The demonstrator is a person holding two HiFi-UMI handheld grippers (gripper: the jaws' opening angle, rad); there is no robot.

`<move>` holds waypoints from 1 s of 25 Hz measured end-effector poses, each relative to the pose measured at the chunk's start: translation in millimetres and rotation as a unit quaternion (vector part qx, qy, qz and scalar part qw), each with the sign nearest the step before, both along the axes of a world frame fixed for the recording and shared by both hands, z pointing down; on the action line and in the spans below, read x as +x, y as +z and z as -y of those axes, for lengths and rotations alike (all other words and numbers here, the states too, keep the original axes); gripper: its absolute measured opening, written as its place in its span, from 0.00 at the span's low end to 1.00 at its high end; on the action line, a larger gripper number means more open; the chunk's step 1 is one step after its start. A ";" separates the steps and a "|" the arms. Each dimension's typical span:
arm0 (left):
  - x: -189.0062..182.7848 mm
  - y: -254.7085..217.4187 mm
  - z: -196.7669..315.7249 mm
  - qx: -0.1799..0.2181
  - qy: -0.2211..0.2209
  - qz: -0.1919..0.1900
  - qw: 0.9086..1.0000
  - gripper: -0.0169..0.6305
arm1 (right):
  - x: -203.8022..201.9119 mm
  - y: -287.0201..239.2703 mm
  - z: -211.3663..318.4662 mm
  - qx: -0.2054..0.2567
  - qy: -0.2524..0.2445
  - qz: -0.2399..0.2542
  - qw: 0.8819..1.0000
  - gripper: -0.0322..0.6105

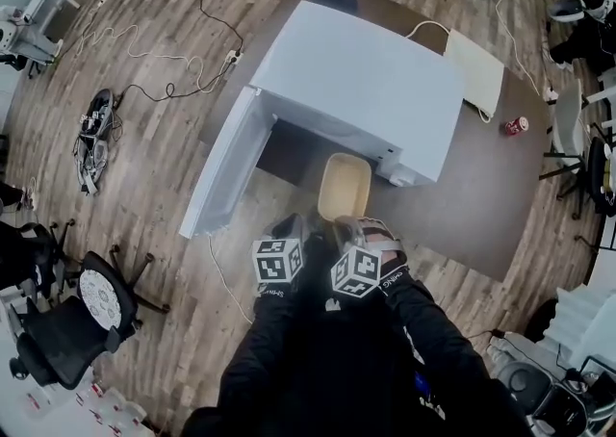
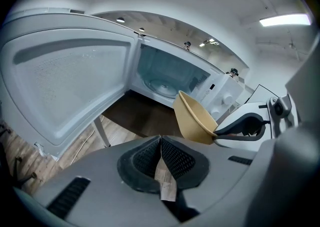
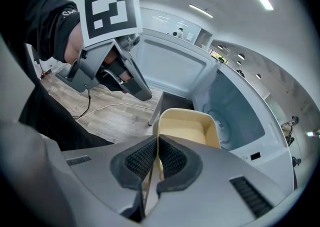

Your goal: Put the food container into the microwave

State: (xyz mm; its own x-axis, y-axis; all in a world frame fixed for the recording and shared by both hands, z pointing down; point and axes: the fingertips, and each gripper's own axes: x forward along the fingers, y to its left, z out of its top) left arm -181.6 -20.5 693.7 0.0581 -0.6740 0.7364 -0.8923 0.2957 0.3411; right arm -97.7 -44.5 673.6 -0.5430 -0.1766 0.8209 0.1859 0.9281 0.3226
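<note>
empty beige food container (image 1: 345,187), tilted in the air just before the cavity of the open white microwave (image 1: 361,89).

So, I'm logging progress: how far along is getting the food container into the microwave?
Done: the microwave door is open. In hand: the right gripper is shut on the rim of the food container, holding it before the cavity; the left gripper is shut, empty. Left: set it inside and release.

A wood-plank floor (image 1: 144,185) spreads around a dark brown table (image 1: 481,214), where a red can (image 1: 516,125) lies near a cream board (image 1: 474,71). Loose cables (image 1: 144,55) trail over the planks. Black office chairs (image 1: 63,334) stand at the edges, and long light strips (image 2: 285,19) glow on the white ceiling.
</note>
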 end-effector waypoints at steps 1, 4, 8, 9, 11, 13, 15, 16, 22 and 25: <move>-4.7 0.4 3.3 0.000 -0.002 -0.001 1.000 0.08 | -6.0 -0.6 4.6 0.002 -0.002 0.001 1.000 0.10; -16.5 0.9 16.0 0.001 -0.002 -0.004 1.000 0.08 | -22.8 -3.4 20.5 0.007 -0.005 0.003 1.000 0.10; -30.3 1.8 36.6 0.001 0.004 -0.007 1.000 0.08 | -44.1 -5.0 44.5 0.015 -0.005 0.003 1.000 0.10; -33.2 2.4 42.2 0.000 0.006 -0.007 1.000 0.08 | -48.8 -4.7 51.2 0.018 -0.004 0.003 1.000 0.10; -38.7 3.6 52.6 -0.001 0.010 -0.010 1.000 0.08 | -57.8 -4.5 64.3 0.024 -0.001 0.003 1.000 0.10; -44.4 4.7 61.9 -0.002 0.015 -0.012 1.000 0.08 | -66.8 -4.0 76.6 0.032 0.002 0.001 0.999 0.10; -50.4 6.4 71.1 -0.002 0.019 -0.013 1.000 0.08 | -75.6 -1.2 88.4 0.037 0.006 0.000 0.999 0.10; -53.2 7.5 75.6 -0.002 0.021 -0.014 1.000 0.08 | -79.8 0.8 94.3 0.039 0.009 0.000 0.999 0.10; -70.3 16.5 101.0 -0.008 0.025 -0.022 0.999 0.08 | -103.3 8.3 131.9 0.060 0.028 -0.001 0.998 0.10; -74.9 21.5 111.4 -0.011 0.029 -0.025 0.999 0.08 | -111.3 11.1 149.8 0.069 0.040 -0.003 0.997 0.10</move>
State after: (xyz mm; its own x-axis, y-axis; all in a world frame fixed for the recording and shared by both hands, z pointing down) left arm -256.5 -132.0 715.2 0.1331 -0.6515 0.7469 -0.8904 0.2524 0.3787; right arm -208.9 -194.3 684.8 -0.5178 -0.3315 0.7886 0.1147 0.8867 0.4480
